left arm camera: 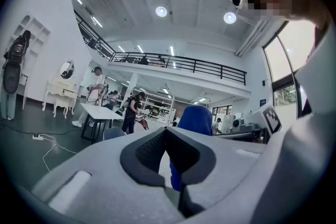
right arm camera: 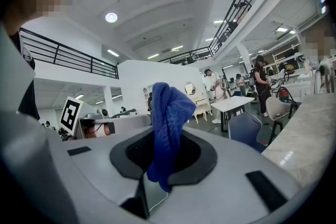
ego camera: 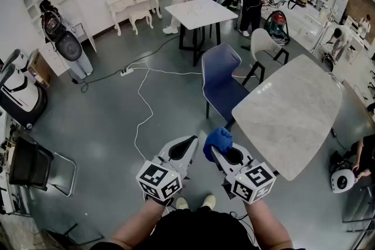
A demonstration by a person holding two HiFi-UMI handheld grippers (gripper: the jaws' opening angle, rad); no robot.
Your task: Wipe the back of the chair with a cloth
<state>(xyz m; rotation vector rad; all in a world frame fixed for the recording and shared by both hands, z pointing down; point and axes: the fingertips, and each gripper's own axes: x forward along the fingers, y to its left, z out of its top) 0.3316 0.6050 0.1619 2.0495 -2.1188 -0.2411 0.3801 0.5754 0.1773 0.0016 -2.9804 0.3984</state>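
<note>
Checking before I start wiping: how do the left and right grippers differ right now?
The right gripper is shut on the blue cloth; the left gripper is shut, holding nothing. The right gripper hangs beside the marble table; the left gripper, over open floor. Neither touches the blue chair.

Blue cloth (ego camera: 218, 140), navy chair (ego camera: 220, 80)
Cloth bunched, pinched in the right gripper (ego camera: 221, 152); chair upright at the grey table (ego camera: 293, 114) edge.
</note>
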